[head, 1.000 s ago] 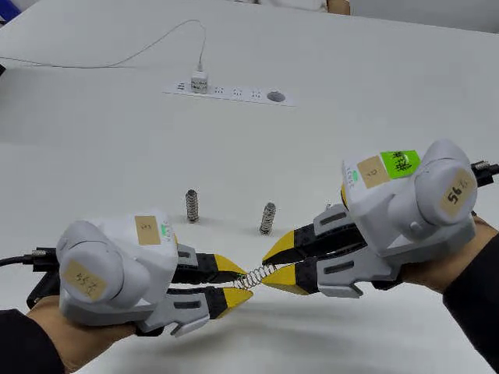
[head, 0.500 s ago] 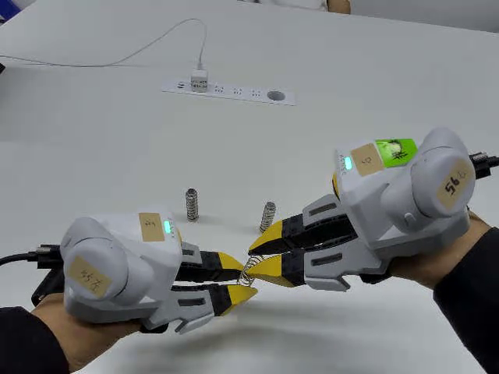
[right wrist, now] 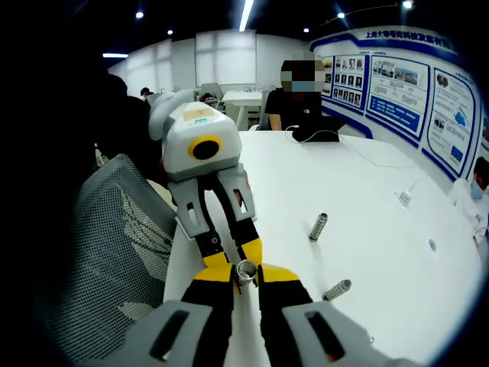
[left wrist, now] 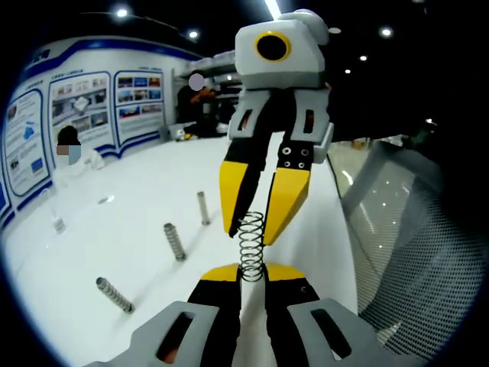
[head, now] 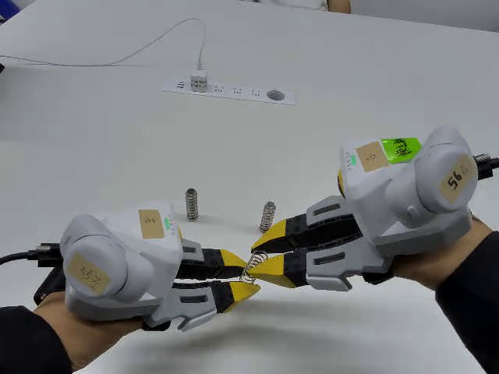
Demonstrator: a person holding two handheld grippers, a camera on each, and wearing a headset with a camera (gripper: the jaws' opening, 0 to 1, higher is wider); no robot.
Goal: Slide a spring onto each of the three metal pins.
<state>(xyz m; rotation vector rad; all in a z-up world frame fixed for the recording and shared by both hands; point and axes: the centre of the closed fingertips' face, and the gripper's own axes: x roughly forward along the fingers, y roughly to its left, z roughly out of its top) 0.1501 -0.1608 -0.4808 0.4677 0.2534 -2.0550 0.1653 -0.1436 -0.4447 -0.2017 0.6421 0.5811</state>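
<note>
Bridging both tips, spring axis runs gripper-to-gripper | left gripper pinching one end | right gripper pinching the other

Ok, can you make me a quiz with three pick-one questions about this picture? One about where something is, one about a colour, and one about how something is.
1. Where is the held spring?
A) inside a cup
B) between the left tool and the right tool
C) under a chair

2. What colour are the tips of the tools?
A) yellow
B) green
C) pink

3. How is the white charger?
A) lying loose on its side
B) plugged into the power strip
C) hanging in the air

Answers:
1 B, the spring's coils sit between the tips of both tools.
2 A, both pairs of tips are yellow.
3 B, the charger sits in one of the strip's sockets.
</note>
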